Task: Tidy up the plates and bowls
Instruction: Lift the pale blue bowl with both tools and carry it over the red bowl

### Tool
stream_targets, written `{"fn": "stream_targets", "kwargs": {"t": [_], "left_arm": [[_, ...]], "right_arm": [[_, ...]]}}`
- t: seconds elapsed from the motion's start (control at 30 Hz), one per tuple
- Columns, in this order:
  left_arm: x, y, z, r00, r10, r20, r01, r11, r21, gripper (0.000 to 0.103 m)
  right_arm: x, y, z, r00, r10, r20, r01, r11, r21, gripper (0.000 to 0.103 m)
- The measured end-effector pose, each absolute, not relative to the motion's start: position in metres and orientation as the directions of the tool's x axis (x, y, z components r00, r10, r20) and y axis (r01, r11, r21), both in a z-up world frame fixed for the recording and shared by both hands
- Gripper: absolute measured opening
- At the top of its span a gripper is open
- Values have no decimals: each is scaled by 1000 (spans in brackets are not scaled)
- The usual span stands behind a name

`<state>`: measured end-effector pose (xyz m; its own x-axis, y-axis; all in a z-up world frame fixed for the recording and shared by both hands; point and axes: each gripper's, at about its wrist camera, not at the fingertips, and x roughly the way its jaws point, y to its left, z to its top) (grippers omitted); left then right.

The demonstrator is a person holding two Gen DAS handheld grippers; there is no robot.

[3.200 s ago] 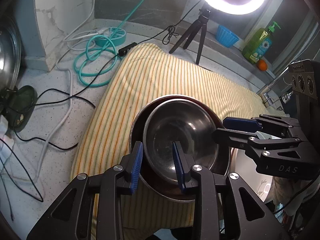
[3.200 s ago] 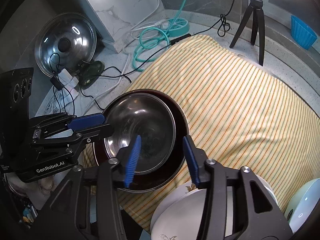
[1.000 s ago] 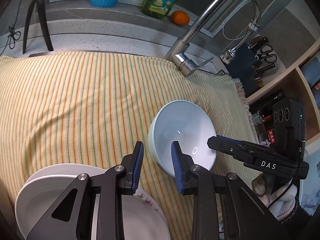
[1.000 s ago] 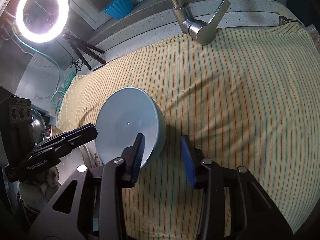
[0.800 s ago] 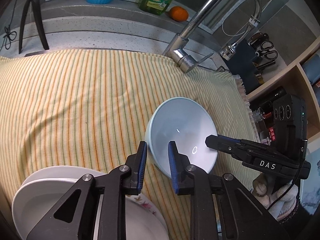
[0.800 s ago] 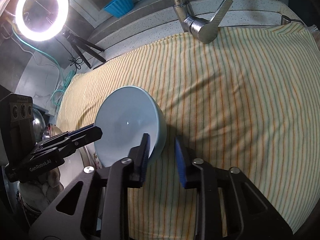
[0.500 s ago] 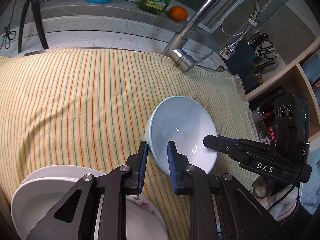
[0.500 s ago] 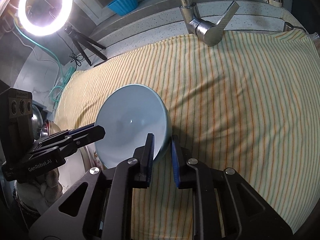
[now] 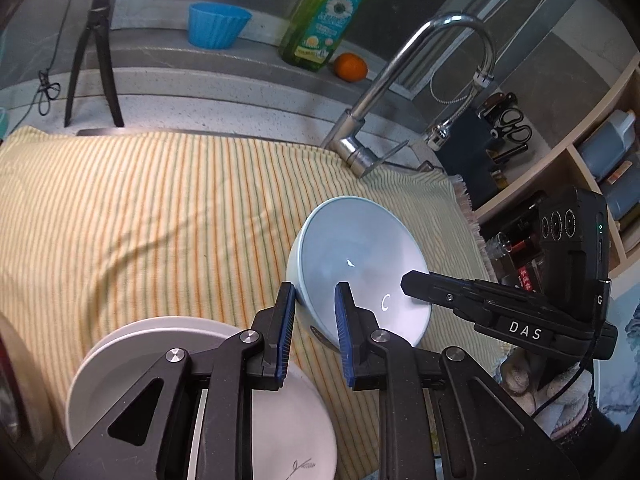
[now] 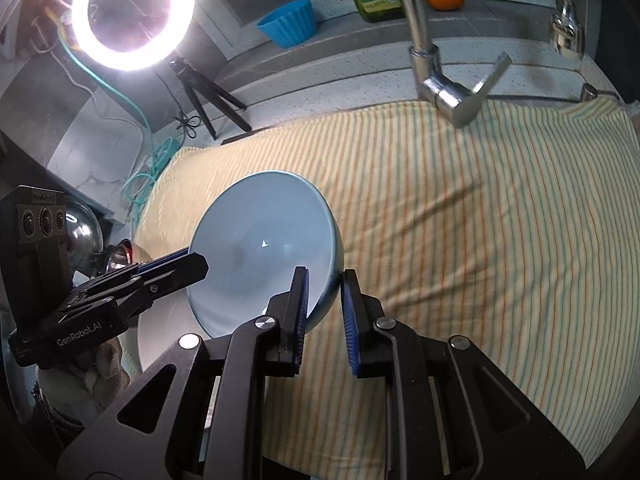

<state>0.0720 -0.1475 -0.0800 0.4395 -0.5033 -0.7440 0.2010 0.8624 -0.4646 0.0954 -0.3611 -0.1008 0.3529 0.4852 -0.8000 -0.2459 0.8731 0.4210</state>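
Pale blue bowl (image 9: pixel 360 264) sits tilted above the striped cloth (image 9: pixel 160 208), beside the white plates (image 9: pixel 200 396). My left gripper (image 9: pixel 314 304) clamps its near rim, my right gripper (image 10: pixel 323 292) the opposite rim. I read "DAS" and "GenRobot.AI" on the grippers.

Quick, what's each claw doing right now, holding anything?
Left claw: closed on the near rim of the blue bowl.
Right claw: closed on the same bowl's opposite rim; bowl tilted above the striped cloth.
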Motion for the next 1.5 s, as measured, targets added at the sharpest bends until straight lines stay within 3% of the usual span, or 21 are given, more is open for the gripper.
{"fn": "stream_targets", "kwargs": {"t": [0.73, 1.5], "left_arm": [[0, -1, -38, 604, -380, -700, 31, 890, -455, 18], [-39, 104, -69, 612, -245, -752, -187, 879, -439, 18]], "right_arm": [[66, -206, -54, 285, 602, -746, -473, 765, 437, 17], [51, -59, -87, 137, 567, -812, -629, 683, 371, 17]]}}
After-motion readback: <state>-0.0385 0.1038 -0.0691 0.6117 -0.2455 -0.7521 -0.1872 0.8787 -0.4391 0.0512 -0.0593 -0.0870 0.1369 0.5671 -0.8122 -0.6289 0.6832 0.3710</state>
